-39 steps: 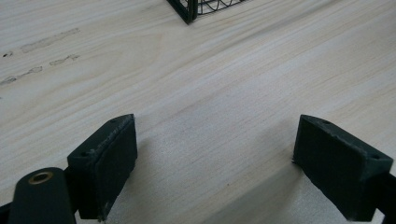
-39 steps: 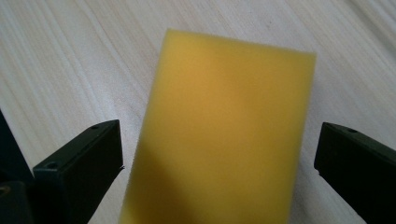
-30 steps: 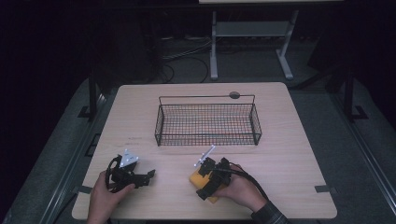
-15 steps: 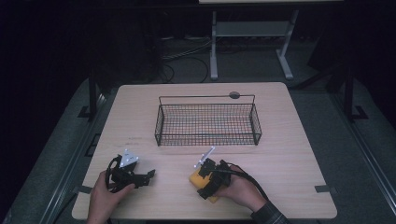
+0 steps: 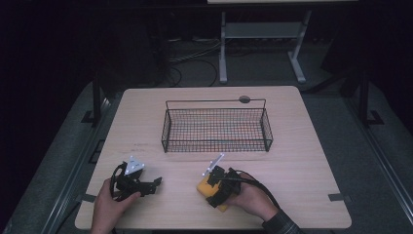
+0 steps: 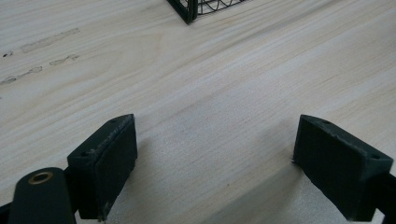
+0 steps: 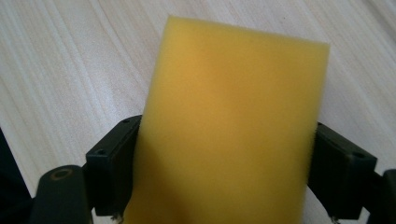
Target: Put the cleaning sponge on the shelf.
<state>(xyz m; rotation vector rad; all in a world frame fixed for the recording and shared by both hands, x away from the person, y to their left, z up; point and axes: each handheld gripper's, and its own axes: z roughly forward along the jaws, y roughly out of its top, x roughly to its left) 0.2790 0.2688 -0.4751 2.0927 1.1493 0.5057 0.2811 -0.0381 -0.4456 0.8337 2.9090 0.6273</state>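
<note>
1. Left gripper (image 5: 155, 184): lying low over the near-left part of the wooden table (image 5: 302, 146), held in the person's left hand (image 5: 109, 202). In the left gripper view its jaws are standing wide apart, with bare wood grain between them and nothing gripped. Grey three-cornered plate on top is catching the light in the high view.
2. Wire basket (image 5: 216, 126): black mesh, sitting toward the middle of the table, beyond both grippers and well apart from them. One near corner (image 6: 189, 10) is showing at the top of the left gripper view.
3. Yellow sponge (image 7: 229, 135): resting on the table in front of the basket, at the near edge, right of centre. In the high view it is peeking out as a yellow patch (image 5: 205, 187) beneath the right gripper.
4. Right gripper (image 7: 222, 163): held in the person's right hand (image 5: 251, 200), reaching over the sponge. Its jaws have just been closing; the sponge is sitting between them, and both black pads (image 7: 112, 163) are lying against its two long sides. The sponge's edges are looking straight, not visibly squeezed.
5. Small dark round disc (image 5: 244, 99): lying on the table just behind the basket's far rim.
</note>
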